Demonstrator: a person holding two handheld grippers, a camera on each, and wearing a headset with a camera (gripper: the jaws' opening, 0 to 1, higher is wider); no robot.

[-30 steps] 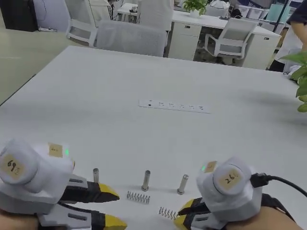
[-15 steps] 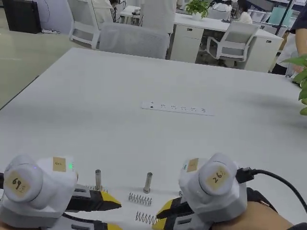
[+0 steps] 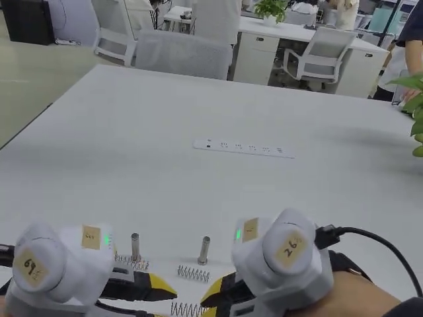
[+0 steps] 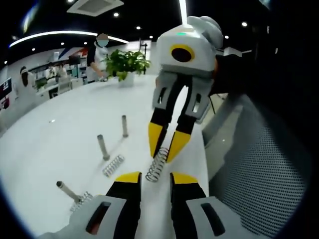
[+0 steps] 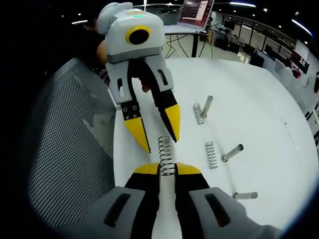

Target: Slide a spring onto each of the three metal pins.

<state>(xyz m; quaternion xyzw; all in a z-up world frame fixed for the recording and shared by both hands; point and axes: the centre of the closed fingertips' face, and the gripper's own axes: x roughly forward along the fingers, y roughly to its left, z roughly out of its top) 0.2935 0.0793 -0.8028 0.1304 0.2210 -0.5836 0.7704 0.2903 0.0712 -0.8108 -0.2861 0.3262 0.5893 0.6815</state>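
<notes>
Left of the middle pin (image 3: 204, 249), the left pin (image 3: 135, 246) stands upright on the table (image 3: 198, 105). A loose spring (image 3: 130, 263) lies at its foot, not threaded.

The left gripper (image 4: 157, 178) sits low and nearer the person than the middle pin, roughly level with the tabletop. Its jaws are spread and hold nothing.

A second loose spring (image 3: 193, 272) lies just in front of the middle pin. Nearer the person, the held spring (image 5: 166, 154) is pinched at one end by the right gripper (image 5: 168, 170). Its free end reaches toward the left gripper's spread jaws.

The right gripper comes in low from the right of the middle pin and points at the other tool. The right pin (image 4: 124, 125) stands bare beyond the middle pin.

Assessment: the springs are light, thin wire coils, bendy and prone to flick away. Grip lightly across the coils near one end, leaving the bore open.
</notes>
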